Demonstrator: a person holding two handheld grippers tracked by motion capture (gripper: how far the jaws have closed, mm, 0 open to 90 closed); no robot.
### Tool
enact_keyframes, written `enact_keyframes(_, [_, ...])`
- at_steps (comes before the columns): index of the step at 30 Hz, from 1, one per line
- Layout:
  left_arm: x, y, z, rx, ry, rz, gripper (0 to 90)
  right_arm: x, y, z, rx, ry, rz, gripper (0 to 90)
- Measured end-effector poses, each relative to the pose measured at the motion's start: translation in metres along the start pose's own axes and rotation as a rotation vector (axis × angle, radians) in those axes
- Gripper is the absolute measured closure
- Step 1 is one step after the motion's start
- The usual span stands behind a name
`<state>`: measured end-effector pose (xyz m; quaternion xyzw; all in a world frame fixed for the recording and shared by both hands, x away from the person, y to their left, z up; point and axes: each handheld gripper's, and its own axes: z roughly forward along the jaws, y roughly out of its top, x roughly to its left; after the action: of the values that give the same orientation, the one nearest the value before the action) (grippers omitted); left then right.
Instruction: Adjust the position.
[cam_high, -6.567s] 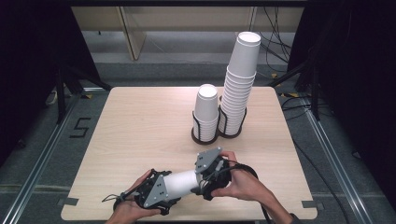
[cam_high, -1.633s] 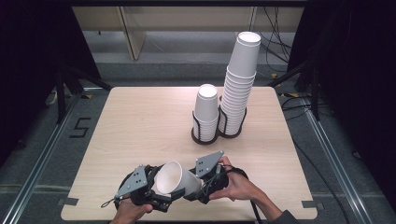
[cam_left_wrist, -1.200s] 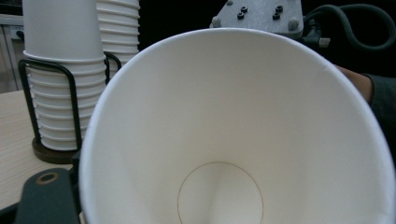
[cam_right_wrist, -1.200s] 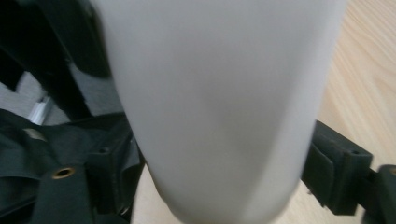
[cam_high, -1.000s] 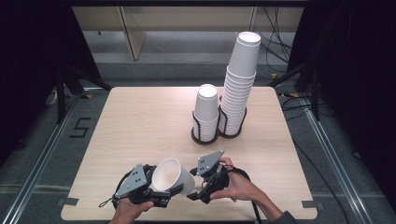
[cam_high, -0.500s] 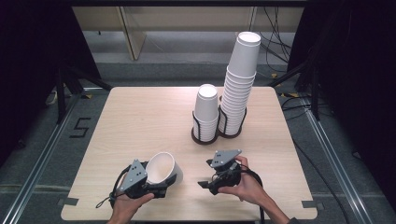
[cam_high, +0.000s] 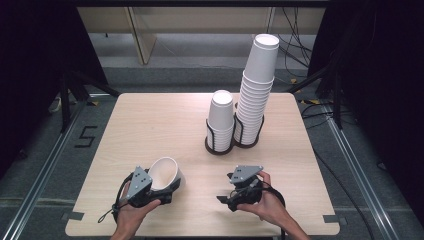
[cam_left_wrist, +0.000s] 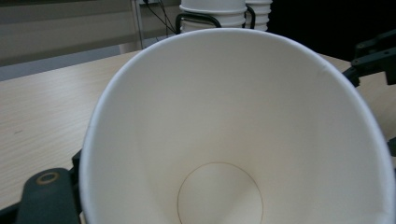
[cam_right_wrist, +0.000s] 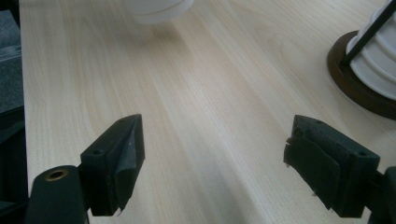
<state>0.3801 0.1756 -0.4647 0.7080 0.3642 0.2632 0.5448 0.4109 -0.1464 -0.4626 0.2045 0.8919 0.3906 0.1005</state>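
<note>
Pale wooden tabletop (cam_high: 150, 120) carries two wire holders at its far side, one with a short stack of cups (cam_high: 221, 120), one with a tall stack (cam_high: 256, 90). Since a second ago the two hand-held grippers have separated: the left hand-held gripper (cam_high: 165, 192) now holds the single paper cup (cam_high: 167, 175) alone, pinching its wall, mouth tilted up, near the front left edge. The right hand-held gripper (cam_high: 227, 200) has drawn off rightward, jaws spread and empty. Judgement: the cup is freed from its neighbour and ready for placing.
</note>
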Motion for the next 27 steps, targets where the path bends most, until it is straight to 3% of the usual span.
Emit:
enact_keyframes(8, [0.012,-0.001,-0.002,0.019,0.06,-0.001,16.1,0.001,-0.005,-0.004,0.006,-0.014,-0.008,20.7])
enact_keyframes(24, [0.025,-0.002,-0.003,0.03,0.117,-0.012,16.2,0.006,-0.013,-0.005,0.019,-0.002,-0.015,20.8])
enact_keyframes(27, [0.027,-0.002,-0.003,0.032,0.122,-0.016,16.2,0.008,-0.014,-0.006,0.026,-0.005,0.012,20.8])
